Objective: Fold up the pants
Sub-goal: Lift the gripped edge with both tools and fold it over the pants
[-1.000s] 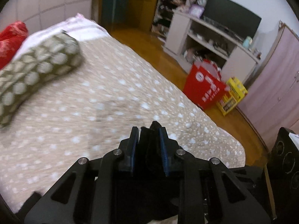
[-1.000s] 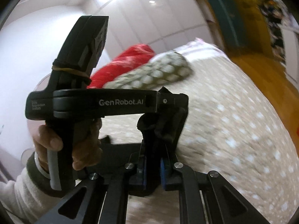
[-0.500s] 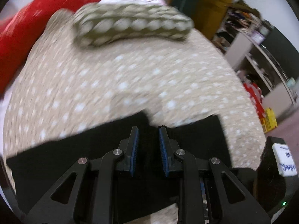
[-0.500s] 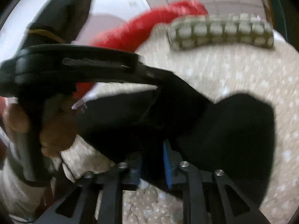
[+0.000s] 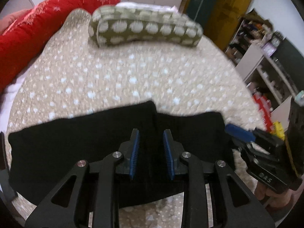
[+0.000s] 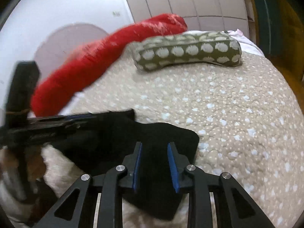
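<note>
The black pants (image 5: 66, 148) lie spread on the beige dotted bedspread (image 5: 123, 79), along the near edge of the bed. My left gripper (image 5: 151, 133) is open, its blue-padded fingers (image 5: 135, 148) just above the cloth with nothing between them. My right gripper (image 6: 154, 146) is also open over the right end of the pants (image 6: 167, 136). In the left wrist view the right gripper (image 5: 241, 134) shows at the pants' right edge. In the right wrist view the left gripper (image 6: 79, 116) shows at the left, blurred.
A green dotted pillow (image 5: 144, 28) and a red quilt roll (image 5: 38, 30) lie at the far end of the bed. White shelves (image 5: 266, 70) and red and yellow bags (image 5: 266, 104) stand on the wooden floor to the right.
Both grippers held the pants up a second ago. They lowered the pants onto the bed and opened. The pants now lie flat.
</note>
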Available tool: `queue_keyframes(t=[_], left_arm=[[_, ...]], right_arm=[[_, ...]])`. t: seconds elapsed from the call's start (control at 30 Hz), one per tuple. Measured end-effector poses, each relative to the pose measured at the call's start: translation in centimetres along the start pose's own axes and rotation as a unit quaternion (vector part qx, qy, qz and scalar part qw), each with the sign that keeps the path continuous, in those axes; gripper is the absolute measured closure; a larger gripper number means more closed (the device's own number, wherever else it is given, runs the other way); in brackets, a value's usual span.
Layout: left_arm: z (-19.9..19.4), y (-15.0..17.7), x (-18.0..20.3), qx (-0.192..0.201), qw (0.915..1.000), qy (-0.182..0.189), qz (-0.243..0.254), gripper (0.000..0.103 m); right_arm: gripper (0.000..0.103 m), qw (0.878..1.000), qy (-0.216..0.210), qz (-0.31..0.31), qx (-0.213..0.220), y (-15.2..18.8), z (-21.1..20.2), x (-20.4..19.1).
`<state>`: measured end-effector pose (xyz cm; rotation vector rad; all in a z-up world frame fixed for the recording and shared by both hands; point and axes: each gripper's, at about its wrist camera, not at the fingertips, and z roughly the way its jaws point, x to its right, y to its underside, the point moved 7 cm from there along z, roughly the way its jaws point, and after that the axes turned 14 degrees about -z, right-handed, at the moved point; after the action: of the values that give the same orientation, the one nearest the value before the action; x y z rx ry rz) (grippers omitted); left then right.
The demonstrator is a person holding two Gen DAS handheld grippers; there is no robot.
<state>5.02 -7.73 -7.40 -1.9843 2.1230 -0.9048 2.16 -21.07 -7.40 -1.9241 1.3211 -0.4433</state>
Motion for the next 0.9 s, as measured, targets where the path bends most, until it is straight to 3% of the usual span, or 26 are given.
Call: queue_keyframes(t=[0.07, 0.13, 0.23, 0.47, 0.7, 0.9], left_arm=[[2.0, 1.1, -0.7, -0.026, 0.9993, -0.023, -0.012, 0.078], [2.8, 1.7, -1.2, -0.028, 0.9991, -0.025, -0.022, 0.077], [2.2, 1.9, -1.6, -0.024, 0.9992, -0.014, -0.029, 0.076], [1.6, 1.9, -2.0, -0.017, 0.9992, -0.017, -0.031, 0.072], [1.5, 2.3, -2.0, -0.001, 0.9992, -0.02, -0.035, 0.071], [0.5, 2.4, -2.2, 0.007, 0.999, -0.019, -0.041, 0.071]], right_arm=[[0.078, 0.999, -0.02, 0.001, -0.03, 2.0, 1.1, -0.3], [0.077, 0.998, -0.053, 0.01, -0.034, 2.4, 2.4, -1.0], [0.077, 0.998, -0.032, -0.029, -0.036, 2.2, 2.5, -1.8], [0.077, 1.0, -0.005, -0.01, -0.022, 3.3, -2.3, -1.1], [0.077, 0.999, 0.013, -0.022, -0.04, 5.6, -2.0, -1.8], [0.077, 0.999, -0.02, -0.011, -0.029, 3.5, -2.7, -2.9]])
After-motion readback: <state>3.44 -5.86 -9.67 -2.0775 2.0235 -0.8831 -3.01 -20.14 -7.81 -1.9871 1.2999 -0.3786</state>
